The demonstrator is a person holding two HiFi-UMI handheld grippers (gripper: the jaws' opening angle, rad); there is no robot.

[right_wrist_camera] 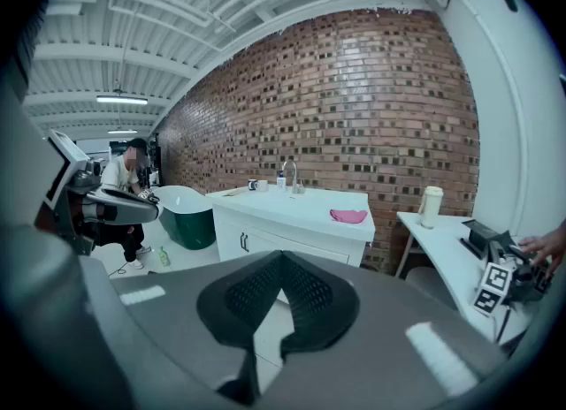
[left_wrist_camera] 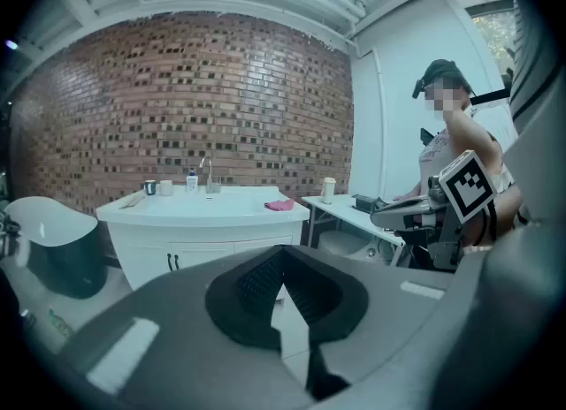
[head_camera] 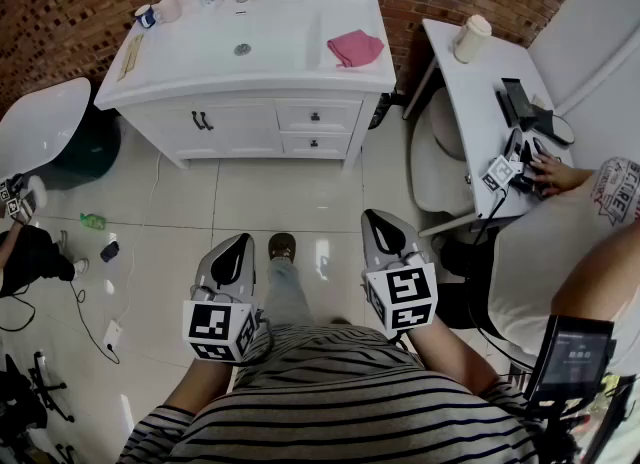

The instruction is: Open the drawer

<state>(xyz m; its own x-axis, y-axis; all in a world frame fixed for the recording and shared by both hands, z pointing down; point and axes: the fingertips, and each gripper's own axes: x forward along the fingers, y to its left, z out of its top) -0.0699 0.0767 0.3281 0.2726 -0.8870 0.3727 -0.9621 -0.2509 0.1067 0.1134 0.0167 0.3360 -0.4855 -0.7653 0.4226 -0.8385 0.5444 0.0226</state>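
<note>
The left tongs (head_camera: pixel 240 240) and right tongs (head_camera: pixel 379 218) are both closed on nothing and held near the person's body, seemingly because the approach has not begun. The two drawers (head_camera: pixel 317 117), both shut, sit far off in the right part of the white sink cabinet (head_camera: pixel 160 92), across open floor (head_camera: pixel 250 202).

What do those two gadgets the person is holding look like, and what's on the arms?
The left gripper and right gripper are light grey shells tapering to a point, with black ridged pads inside. Each carries a white cube printed with black square markers. The sleeves are black-and-white striped.
</note>
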